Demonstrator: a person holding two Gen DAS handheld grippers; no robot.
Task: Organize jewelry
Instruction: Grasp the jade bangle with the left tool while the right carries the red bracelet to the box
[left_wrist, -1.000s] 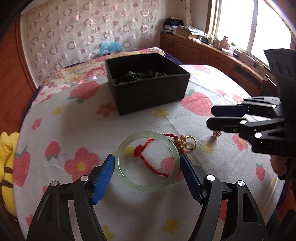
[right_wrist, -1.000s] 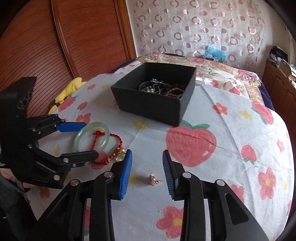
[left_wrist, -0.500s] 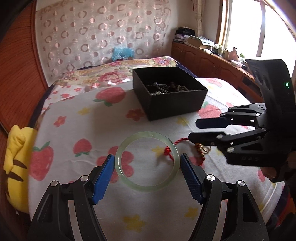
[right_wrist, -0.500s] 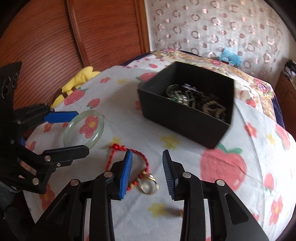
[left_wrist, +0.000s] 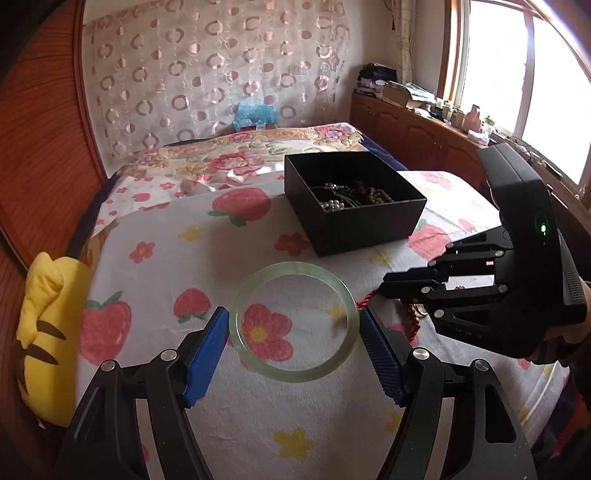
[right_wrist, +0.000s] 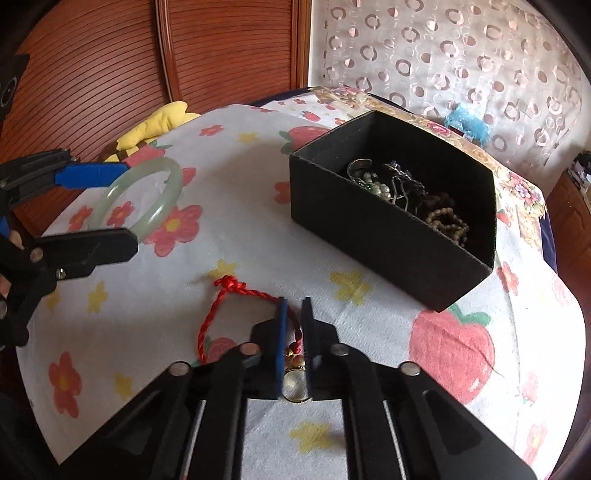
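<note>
My left gripper (left_wrist: 293, 354) is shut on a pale green jade bangle (left_wrist: 295, 373) and holds it above the cloth; the bangle also shows in the right wrist view (right_wrist: 162, 206). My right gripper (right_wrist: 293, 338) is shut on a red cord bracelet (right_wrist: 221, 306) with gold beads and a ring (right_wrist: 295, 384), which lies on the cloth. A black box (right_wrist: 380, 236) with pearls, beads and chains inside stands beyond it, and shows in the left wrist view (left_wrist: 365, 229) at the far right.
A white cloth with strawberries and flowers (left_wrist: 184, 258) covers the table. A yellow plush (left_wrist: 48, 332) lies at its left edge. A wooden panel wall (right_wrist: 184, 55) is behind. Cabinets and a window (left_wrist: 480, 74) are at the right.
My left gripper lifted the bangle off the red bracelet and carried it left. My right gripper moved left from the small gold piece to the red bracelet and closed on it.
</note>
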